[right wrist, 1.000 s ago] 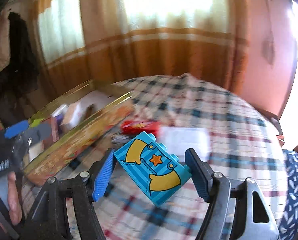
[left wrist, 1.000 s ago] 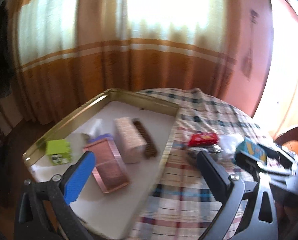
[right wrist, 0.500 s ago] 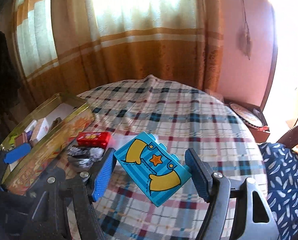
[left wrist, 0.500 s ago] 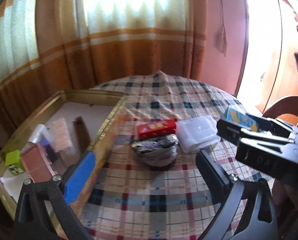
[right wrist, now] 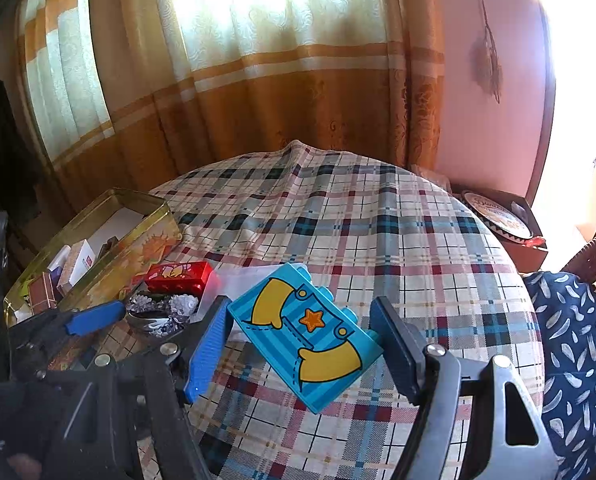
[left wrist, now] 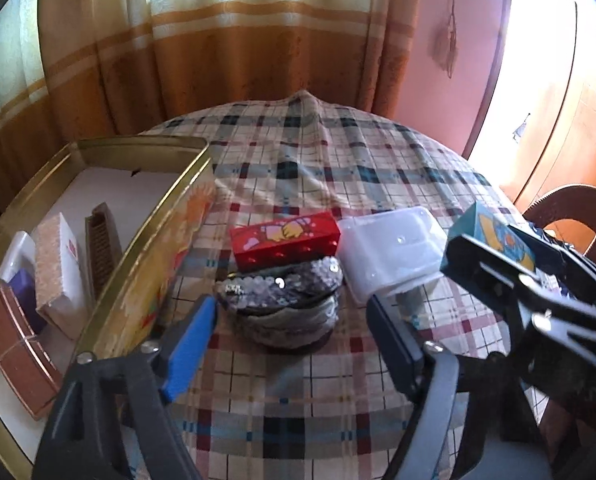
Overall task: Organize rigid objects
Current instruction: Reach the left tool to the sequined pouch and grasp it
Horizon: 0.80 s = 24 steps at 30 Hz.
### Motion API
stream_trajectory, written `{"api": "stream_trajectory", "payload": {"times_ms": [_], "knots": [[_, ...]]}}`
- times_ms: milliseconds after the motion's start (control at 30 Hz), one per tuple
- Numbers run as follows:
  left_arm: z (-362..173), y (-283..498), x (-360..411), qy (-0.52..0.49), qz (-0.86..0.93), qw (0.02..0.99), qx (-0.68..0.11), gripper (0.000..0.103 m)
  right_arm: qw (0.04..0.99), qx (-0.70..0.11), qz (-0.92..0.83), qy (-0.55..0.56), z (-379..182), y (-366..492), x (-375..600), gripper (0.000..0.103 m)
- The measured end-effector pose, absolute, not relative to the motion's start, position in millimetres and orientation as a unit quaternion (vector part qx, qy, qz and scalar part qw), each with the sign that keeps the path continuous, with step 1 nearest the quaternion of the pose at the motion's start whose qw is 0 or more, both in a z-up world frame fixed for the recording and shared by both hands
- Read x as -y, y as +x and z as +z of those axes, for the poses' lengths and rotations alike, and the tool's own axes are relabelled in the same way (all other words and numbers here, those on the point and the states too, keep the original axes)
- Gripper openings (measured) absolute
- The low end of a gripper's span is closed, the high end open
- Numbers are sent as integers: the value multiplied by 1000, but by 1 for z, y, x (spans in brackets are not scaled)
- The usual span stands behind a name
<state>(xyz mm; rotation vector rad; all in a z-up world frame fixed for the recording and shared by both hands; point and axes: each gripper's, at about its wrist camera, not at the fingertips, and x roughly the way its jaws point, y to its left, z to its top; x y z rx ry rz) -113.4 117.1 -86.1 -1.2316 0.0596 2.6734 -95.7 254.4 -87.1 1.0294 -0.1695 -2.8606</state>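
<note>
While closing with nothing between the jaws, left gripper (left wrist: 289, 340) over sequin pouch (left wrist: 281, 300) on the bench (left wrist: 338, 168). Right gripper (right wrist: 302, 344) pinching blue block (right wrist: 306, 336) above the bench. Red block (left wrist: 285, 240) beside gold tin (left wrist: 145, 264).

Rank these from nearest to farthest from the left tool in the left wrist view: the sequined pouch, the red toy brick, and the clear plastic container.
1. Silver sequined pouch, just ahead of the closing left tool, nothing gripped yet.
2. Red toy brick, leaning on the pouch's far side.
3. Clear plastic container, farther right; close to the brick in rank, so hard to call.
</note>
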Motion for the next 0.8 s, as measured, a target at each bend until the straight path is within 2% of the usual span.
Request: {"api": "stream_trajectory", "payload": {"times_ms": [500,800], "knots": [[-91,-123,-114,-413,905,98,-17,71,49,53,-937,341,-89,-97,-256,73],[-72,-103,-107,-352,932,81,-19,70,49,50,-941,330,-86,-94,-254,73]]}}
